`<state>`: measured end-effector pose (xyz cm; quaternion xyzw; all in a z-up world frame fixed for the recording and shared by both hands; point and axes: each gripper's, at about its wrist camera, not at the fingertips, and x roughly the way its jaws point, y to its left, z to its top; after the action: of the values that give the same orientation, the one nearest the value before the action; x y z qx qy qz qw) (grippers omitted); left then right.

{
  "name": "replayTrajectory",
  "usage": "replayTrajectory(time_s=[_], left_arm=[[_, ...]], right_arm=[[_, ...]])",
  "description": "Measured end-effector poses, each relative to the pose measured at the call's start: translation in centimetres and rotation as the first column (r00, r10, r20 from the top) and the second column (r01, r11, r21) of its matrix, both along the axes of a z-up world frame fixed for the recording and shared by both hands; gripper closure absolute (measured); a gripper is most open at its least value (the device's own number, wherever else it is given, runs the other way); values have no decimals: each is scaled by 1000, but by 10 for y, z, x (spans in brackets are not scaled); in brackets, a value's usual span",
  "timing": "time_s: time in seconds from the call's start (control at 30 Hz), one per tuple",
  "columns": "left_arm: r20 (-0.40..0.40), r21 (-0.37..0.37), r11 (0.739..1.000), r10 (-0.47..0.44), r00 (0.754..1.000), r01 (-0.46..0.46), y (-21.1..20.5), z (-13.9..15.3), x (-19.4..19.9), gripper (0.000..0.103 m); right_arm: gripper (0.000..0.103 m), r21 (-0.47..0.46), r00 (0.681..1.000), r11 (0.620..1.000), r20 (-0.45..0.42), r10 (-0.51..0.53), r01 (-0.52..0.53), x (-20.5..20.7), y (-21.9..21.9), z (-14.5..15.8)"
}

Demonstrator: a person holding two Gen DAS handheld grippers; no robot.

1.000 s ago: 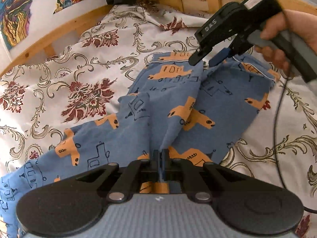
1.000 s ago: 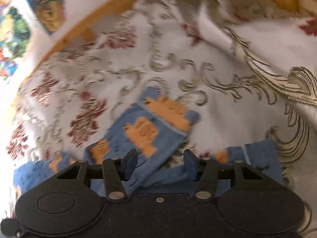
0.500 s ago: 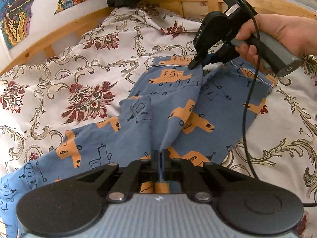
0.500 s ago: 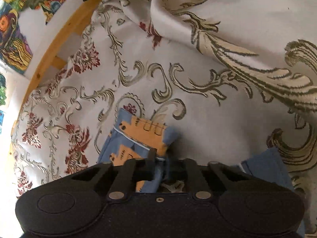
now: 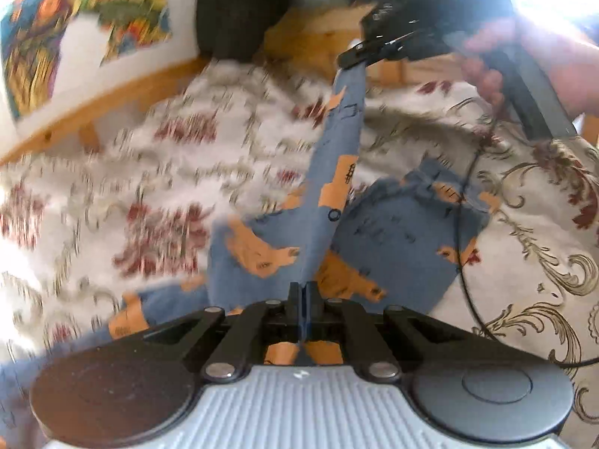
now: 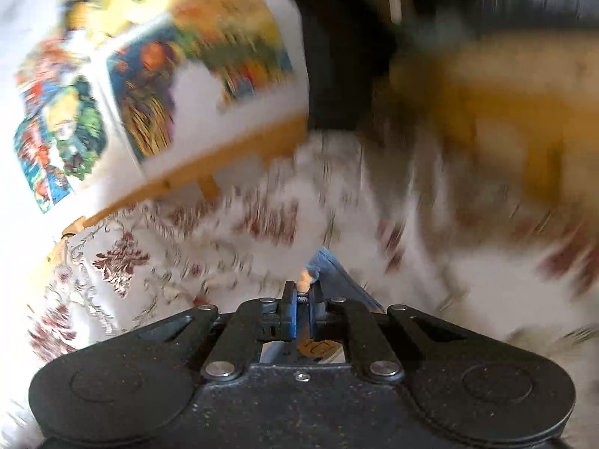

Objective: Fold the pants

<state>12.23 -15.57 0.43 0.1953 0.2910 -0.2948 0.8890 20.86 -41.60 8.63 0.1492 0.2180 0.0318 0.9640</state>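
Blue pants [image 5: 337, 202] span frame centre, pinched by left gripper [image 5: 303, 292] below and right gripper [image 5: 355, 58] above (both clamped on fabric); keep the stretched edge taut.

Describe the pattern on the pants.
Blue pants printed with orange vehicle shapes and dark line drawings; clearest in the left wrist view.
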Motion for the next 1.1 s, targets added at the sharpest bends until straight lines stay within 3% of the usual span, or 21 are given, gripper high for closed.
replayTrajectory(time_s=[0.07,0.1,0.2,0.33,0.53,0.7,0.8,1.0,1.03,1.1], left_arm=[[22,30,999,-37,999,37,-7,0,-5,101],[23,52,997,-55,998,53,-10,-3,-7,101],[-21,86,992,-91,996,92,-17,-21,-9,101],[-68,104,986,-120,990,127,-22,-40,-13,101],[-52,133,982,-132,990,137,-26,-47,-18,101],[-38,183,969,-164,986,168,-27,-51,-23,101],[-43,204,961,-180,983,184,-29,-57,-26,101],[-72,160,971,-170,983,180,-24,-60,-19,100],[-80,145,973,-168,983,178,-22,-59,-18,99],[-122,89,982,-155,980,166,-14,-55,-16,81]], right_arm=[[98,-80,996,995,68,-58,63,-45,1,-5],[98,-90,993,990,59,-102,107,-62,-1,-15],[98,-51,957,961,-88,-277,274,-97,-15,-64],[98,61,881,909,-282,-381,412,-116,-34,-119],[98,-80,907,929,-200,-370,361,-111,-17,-106],[97,-63,889,933,-286,-358,355,-110,-19,-121],[97,-73,888,933,-287,-358,352,-111,-18,-125],[95,-110,887,933,-289,-359,342,-109,-14,-125],[95,-115,886,934,-295,-357,338,-108,-13,-125],[90,-117,885,935,-301,-356,336,-109,-13,-125]])
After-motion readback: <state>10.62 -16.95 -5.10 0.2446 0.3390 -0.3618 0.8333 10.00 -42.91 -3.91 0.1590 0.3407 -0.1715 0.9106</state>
